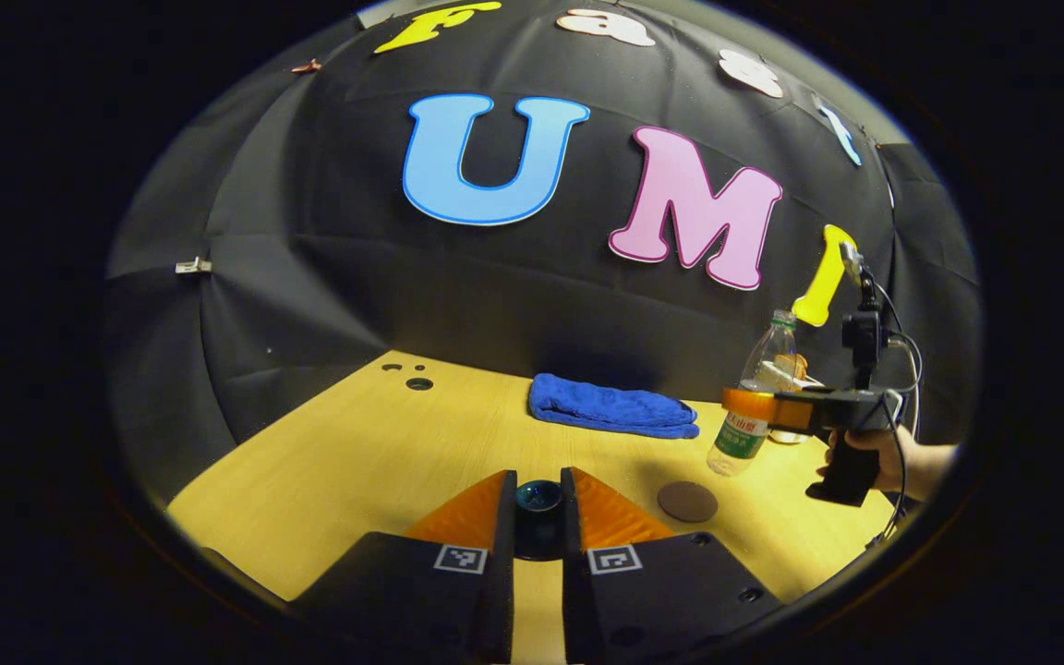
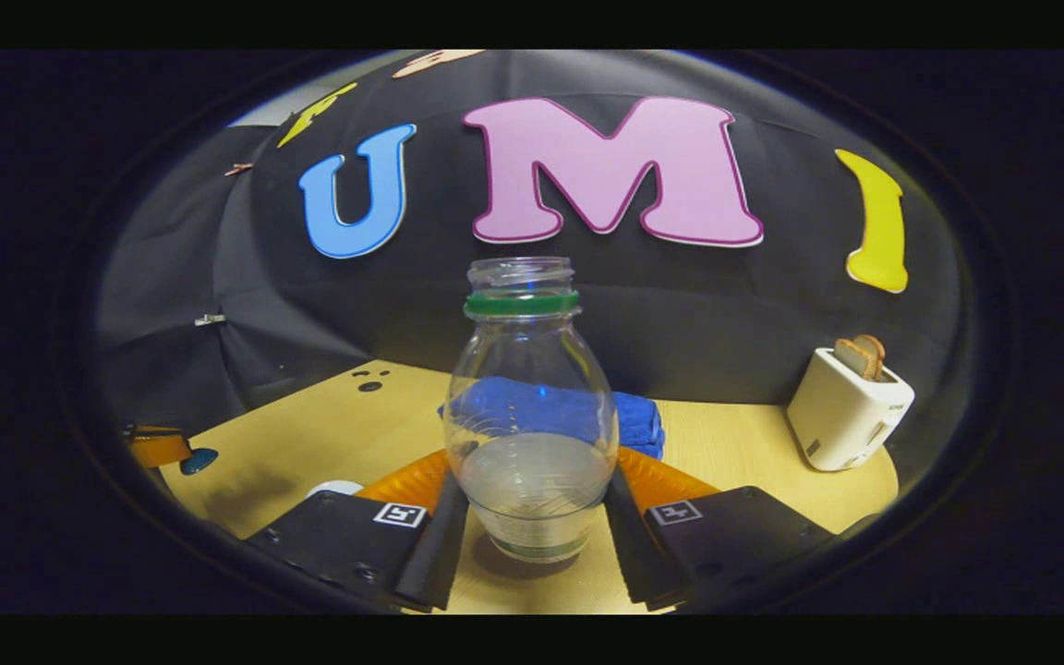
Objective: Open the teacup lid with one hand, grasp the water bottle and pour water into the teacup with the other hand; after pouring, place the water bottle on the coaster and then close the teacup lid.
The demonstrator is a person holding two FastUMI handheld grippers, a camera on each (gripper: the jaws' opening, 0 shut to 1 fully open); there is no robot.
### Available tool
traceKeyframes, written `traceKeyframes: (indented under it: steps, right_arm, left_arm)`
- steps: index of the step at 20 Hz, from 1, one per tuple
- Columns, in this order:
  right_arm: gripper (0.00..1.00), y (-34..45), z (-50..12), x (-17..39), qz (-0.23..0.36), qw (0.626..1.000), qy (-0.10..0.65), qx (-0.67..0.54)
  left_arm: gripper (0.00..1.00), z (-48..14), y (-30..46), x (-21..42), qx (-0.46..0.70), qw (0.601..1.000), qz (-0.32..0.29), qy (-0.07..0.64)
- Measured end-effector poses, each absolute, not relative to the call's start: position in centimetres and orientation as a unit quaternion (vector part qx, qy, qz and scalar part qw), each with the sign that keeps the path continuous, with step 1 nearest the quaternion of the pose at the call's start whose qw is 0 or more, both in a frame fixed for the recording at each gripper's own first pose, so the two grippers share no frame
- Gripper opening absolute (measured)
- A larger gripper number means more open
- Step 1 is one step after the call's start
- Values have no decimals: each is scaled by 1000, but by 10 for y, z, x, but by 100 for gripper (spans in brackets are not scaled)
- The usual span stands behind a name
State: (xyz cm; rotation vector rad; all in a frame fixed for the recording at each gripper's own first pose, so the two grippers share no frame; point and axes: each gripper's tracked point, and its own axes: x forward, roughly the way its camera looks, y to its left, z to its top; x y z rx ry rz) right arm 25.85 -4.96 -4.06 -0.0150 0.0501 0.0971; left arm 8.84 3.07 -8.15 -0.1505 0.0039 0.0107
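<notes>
Where cloth meets wall, wooden table [image 1: 384,443]

No legible writing on the props

The water bottle [image 1: 754,406] carries a green label [image 1: 741,436] with marks too small to read. Square black-and-white code tags sit on the left gripper [image 1: 538,503] at [image 1: 461,558] and [image 1: 610,560], and on the right gripper [image 2: 532,517] at [image 2: 400,514] and [image 2: 675,511]; they bear patterns, not words
</notes>
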Motion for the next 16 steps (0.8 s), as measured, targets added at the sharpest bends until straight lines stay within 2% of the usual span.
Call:
traceKeyframes:
  steps: [1,2,3,8,9,11,15,16]
  right_arm:
    - [72,-50,-45,262,48,999,17,-13]
    - [72,-49,-49,264,52,998,12,-14]
    - [72,-46,-55,266,57,998,8,-17]
    - [75,-45,-106,274,60,997,33,-29]
    - [74,-47,-100,276,56,998,13,-23]
    - [74,-48,-103,275,56,998,19,-15]
    - [80,-52,-110,276,59,998,29,-9]
    - [83,-53,-112,276,59,998,33,-9]
  left_arm:
    - [22,-86,29,95,-79,997,5,3]
    - [29,-91,29,101,-82,997,6,6]
    - [25,-94,30,106,-84,996,6,6]
    - [25,-92,38,122,-91,996,18,-7]
    - [25,-93,38,123,-90,996,21,-7]
    - [25,-96,37,123,-89,996,23,-4]
    - [25,-102,30,126,-78,997,25,4]
    - [29,-102,27,127,-76,997,22,5]
